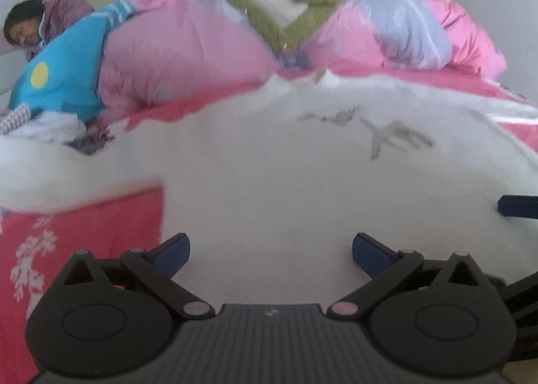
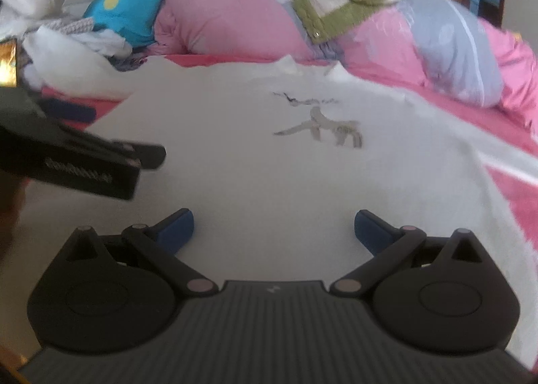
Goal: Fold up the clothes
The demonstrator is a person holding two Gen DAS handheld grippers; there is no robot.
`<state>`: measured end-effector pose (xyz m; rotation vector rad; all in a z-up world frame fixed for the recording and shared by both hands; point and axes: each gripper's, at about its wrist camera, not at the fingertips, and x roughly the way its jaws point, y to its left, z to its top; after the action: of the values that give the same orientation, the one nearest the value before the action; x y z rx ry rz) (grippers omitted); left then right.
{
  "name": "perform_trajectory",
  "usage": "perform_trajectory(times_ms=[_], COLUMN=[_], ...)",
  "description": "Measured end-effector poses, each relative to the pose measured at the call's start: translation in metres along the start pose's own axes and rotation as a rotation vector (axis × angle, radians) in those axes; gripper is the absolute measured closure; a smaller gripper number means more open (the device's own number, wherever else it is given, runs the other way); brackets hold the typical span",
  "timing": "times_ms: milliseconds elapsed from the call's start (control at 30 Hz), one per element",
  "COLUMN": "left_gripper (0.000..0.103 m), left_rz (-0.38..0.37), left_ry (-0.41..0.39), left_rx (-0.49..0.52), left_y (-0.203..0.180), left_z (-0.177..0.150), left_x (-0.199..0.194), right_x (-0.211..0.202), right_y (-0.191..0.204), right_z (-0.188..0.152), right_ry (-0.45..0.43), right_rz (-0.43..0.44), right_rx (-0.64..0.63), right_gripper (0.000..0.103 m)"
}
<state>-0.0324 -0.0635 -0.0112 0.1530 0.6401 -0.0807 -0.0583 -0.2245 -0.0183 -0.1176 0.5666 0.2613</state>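
A white garment [image 1: 269, 175] with a grey print [image 1: 386, 135] lies spread flat on the pink bedsheet [image 1: 84, 226]. In the right wrist view the same white garment [image 2: 252, 162] fills the middle, its print [image 2: 319, 128] toward the far side. My left gripper [image 1: 270, 251] hovers over the garment's near part, open, nothing between its blue pads. My right gripper [image 2: 274, 227] is open too, above the garment's near edge. The left gripper's body [image 2: 77, 159] shows at the left of the right wrist view, and a blue fingertip [image 1: 517, 206] of the right gripper shows at the right edge of the left wrist view.
A pink and lilac quilt [image 1: 188, 51] is bunched along the far side of the bed, with a folded green-and-white knit [image 1: 296, 4] on top. A person [image 1: 27, 28] lies at the far left beside a blue cushion [image 1: 67, 71]. Loose white clothes [image 2: 74, 58] pile at the left.
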Motion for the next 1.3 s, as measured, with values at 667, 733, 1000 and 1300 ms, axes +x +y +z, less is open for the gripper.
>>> perform_trajectory(times_ms=[667, 733, 1000, 1300], left_gripper=[0.0, 0.0, 0.0, 0.0], left_rz=[-0.1, -0.097, -0.089, -0.066], left_ry=[0.04, 0.034, 0.02, 0.024], left_rx=[-0.125, -0.118, -0.125, -0.107], left_y=[0.021, 0.02, 0.018, 0.012], left_z=[-0.005, -0.006, -0.008, -0.007], left_x=[0.009, 0.009, 0.008, 0.008], right_x=[0.005, 0.004, -0.009, 0.026], right_y=[-0.009, -0.009, -0.02, -0.022], right_z=[0.007, 0.007, 0.032, 0.012], right_ry=[0.061, 0.06, -0.022, 0.046], right_rz=[0.022, 0.028, 0.023, -0.003], right_rx=[0.054, 0.052, 0.07, 0.066], right_gripper=[0.001, 0.001, 0.001, 0.001])
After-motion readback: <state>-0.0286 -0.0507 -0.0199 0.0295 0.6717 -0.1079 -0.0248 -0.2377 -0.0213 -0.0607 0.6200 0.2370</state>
